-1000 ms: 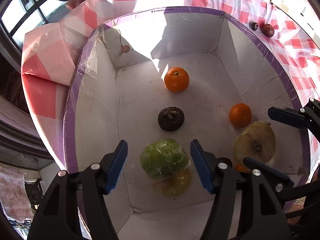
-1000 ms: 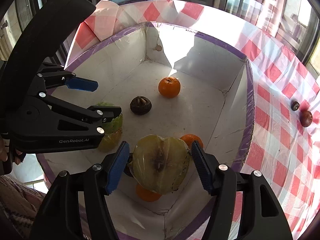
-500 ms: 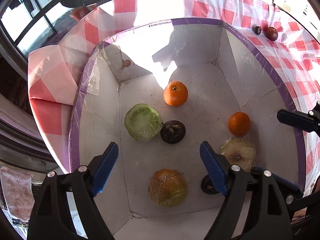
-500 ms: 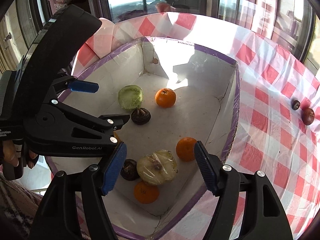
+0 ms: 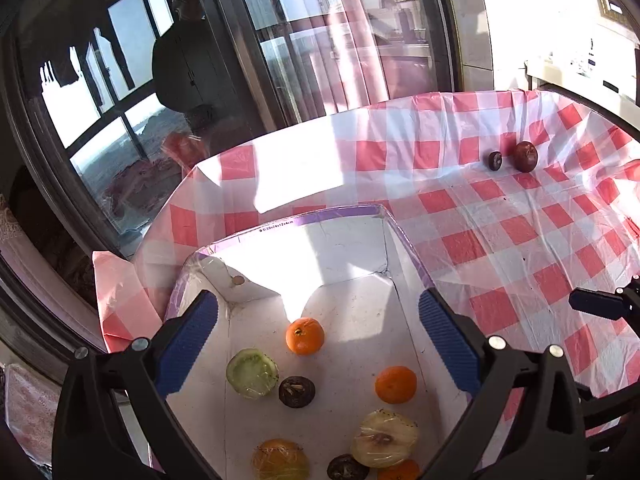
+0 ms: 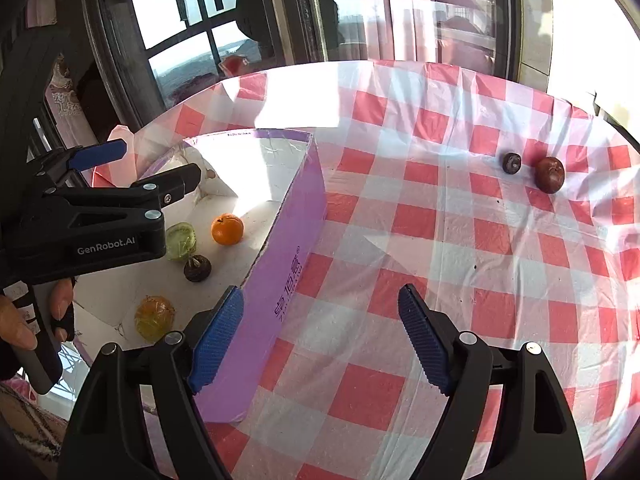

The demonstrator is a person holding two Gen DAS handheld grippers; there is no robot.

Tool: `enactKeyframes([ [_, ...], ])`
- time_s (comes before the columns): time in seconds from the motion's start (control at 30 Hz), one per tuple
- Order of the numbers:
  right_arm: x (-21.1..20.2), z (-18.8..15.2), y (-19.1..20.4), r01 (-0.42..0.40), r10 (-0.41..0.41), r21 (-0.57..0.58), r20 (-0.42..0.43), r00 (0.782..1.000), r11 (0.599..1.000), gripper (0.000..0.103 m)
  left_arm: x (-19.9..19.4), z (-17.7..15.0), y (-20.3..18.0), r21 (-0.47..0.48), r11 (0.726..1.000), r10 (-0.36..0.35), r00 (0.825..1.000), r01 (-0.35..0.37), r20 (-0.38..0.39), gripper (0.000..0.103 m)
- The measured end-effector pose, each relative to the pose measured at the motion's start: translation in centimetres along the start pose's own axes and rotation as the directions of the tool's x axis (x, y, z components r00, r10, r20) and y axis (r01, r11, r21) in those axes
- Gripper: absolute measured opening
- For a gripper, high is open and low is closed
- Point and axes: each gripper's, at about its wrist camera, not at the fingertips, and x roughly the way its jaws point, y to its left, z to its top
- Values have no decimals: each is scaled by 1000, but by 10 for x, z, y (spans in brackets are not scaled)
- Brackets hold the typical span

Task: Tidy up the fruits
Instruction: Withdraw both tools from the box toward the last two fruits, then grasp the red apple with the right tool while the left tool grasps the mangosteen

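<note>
Both grippers have risen from the box (image 5: 340,220), fingers wide and empty, the right gripper (image 6: 320,336) facing the two dark fruits (image 6: 550,174) on the cloth (image 6: 440,240), probably next.

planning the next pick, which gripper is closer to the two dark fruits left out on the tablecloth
Right. The right gripper is open over the cloth beside the box, the dark fruits ahead of it. The left gripper is open above the box, the fruits far off to its right.

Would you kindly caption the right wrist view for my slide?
Open right hand-held gripper above checkered tablecloth, beside the purple box, two dark fruits ahead.
</note>
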Motion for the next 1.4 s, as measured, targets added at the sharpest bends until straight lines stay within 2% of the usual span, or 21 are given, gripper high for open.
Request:
enactKeyframes([
  [0.1, 1, -7, -30, 53, -52, 26, -38, 998, 998, 79, 0, 9, -38, 54, 996, -78, 997, 77, 4, 101],
  [0.2, 1, -14, -59, 98, -94, 44, -78, 992, 994, 82, 5, 12, -79, 121, 984, -131, 991, 133, -25, 101],
  [0.33, 5, -22, -104, 146, -133, 90, -133, 982, 985, 83, 14, 14, -124, 162, 966, -194, 979, 202, -65, 101],
  [0.47, 16, -34, -146, 196, -167, 124, -210, 963, 973, 86, 34, 6, -166, 166, 952, -229, 959, 256, -166, 101],
  [0.53, 22, -41, -166, 207, -170, 141, -237, 957, 968, 86, 52, 0, -181, 143, 950, -236, 938, 277, -252, 101],
  [0.73, 41, -44, -222, 246, -194, 172, -273, 942, 954, 86, 100, -10, -214, 47, 965, -218, 892, 256, -396, 101],
  [0.8, 50, -38, -241, 262, -206, 184, -278, 938, 947, 86, 119, -7, -222, -4, 971, -216, 875, 238, -432, 101],
  [0.87, 58, -28, -257, 276, -221, 188, -268, 938, 943, 86, 136, -3, -228, -49, 975, -213, 866, 215, -452, 101],
  [1.1, 100, 25, -298, 300, -266, 164, -201, 943, 940, 86, 180, 15, -238, -122, 985, -168, 864, 125, -475, 101],
  [1.4, 161, 96, -325, 308, -295, 140, -107, 949, 941, 86, 208, 34, -242, -135, 988, -131, 864, 74, -487, 101],
])
